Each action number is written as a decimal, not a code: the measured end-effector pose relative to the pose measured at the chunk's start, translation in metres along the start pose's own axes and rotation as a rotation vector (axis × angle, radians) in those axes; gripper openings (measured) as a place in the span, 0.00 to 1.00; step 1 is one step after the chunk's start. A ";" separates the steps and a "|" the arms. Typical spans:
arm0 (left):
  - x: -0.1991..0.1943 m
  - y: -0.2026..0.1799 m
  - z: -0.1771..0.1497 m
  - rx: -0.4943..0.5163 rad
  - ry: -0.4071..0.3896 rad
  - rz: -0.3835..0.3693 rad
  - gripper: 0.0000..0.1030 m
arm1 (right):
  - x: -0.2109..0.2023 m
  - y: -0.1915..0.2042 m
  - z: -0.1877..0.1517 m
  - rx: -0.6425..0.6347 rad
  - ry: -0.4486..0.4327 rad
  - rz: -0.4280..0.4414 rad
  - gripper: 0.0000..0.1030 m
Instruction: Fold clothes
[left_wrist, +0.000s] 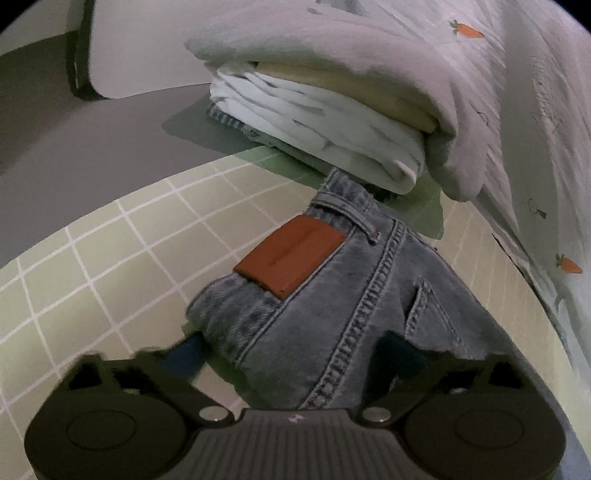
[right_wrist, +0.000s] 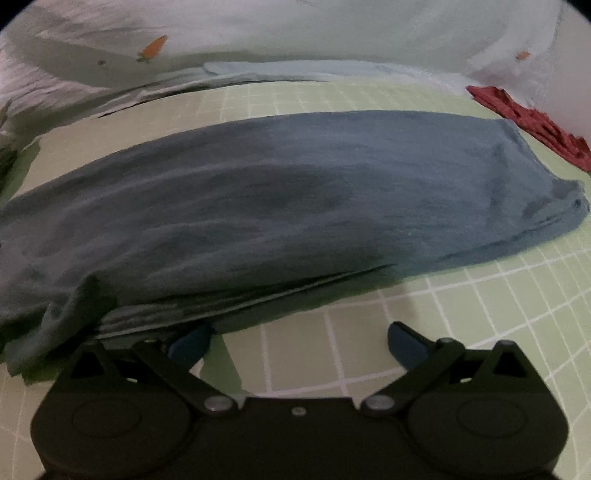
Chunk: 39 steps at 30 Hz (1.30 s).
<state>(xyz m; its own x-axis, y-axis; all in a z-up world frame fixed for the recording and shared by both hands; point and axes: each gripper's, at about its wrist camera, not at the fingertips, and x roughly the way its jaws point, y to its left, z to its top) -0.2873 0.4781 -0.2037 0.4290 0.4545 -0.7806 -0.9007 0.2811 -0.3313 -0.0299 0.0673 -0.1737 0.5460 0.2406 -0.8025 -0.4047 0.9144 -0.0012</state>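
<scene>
Left gripper (left_wrist: 291, 350) low over jeans (left_wrist: 332, 302), jaws spread wide with the denim lying between them, not pinched; blue pads (left_wrist: 186, 356) partly hidden by cloth. Waistband end with brown patch (left_wrist: 291, 254) and belt loop pointing away toward a folded stack (left_wrist: 332, 122). Stack: white layers, cream layer, grey-white piece on top, a second denim piece at the bottom, edge poking out left. Stack's near corner just beside the waistband tip, touching or not cannot tell. Stack overhangs the sheet (left_wrist: 92, 266) edge onto grey floor (left_wrist: 74, 155). Carrot-print fabric (left_wrist: 535, 110) draped along the right, close beside jeans. Open green checked sheet left of jeans, free out to its curved edge.

Right gripper (right_wrist: 297, 341) with jaws wide apart, nothing held. Left pad (right_wrist: 192, 341) tucked at the near edge of jeans (right_wrist: 277, 199), laid flat in a long band across the view; right pad over bare sheet (right_wrist: 480, 314). Near edge showing stacked layers, slightly lifted. Leg end at right, folded over, edges roughly aligned. Red cloth (right_wrist: 532, 122) beyond the right end, apart. Clear sheet in front and to the right; narrow strip of sheet behind jeans before the carrot-print fabric.
</scene>
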 end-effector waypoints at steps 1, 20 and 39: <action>0.002 0.001 0.001 -0.007 -0.003 0.002 0.71 | 0.000 -0.001 0.000 0.005 0.000 -0.002 1.00; -0.116 -0.118 -0.015 0.248 -0.216 -0.401 0.18 | -0.014 -0.048 0.000 0.122 -0.048 0.078 1.00; -0.089 -0.198 -0.089 0.486 0.030 -0.282 0.80 | -0.021 -0.052 0.033 0.058 -0.140 0.229 1.00</action>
<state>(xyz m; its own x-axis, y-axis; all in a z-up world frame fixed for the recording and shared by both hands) -0.1535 0.3072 -0.1163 0.6399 0.2831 -0.7144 -0.6133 0.7483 -0.2529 0.0039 0.0257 -0.1365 0.5428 0.4821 -0.6877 -0.4889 0.8471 0.2080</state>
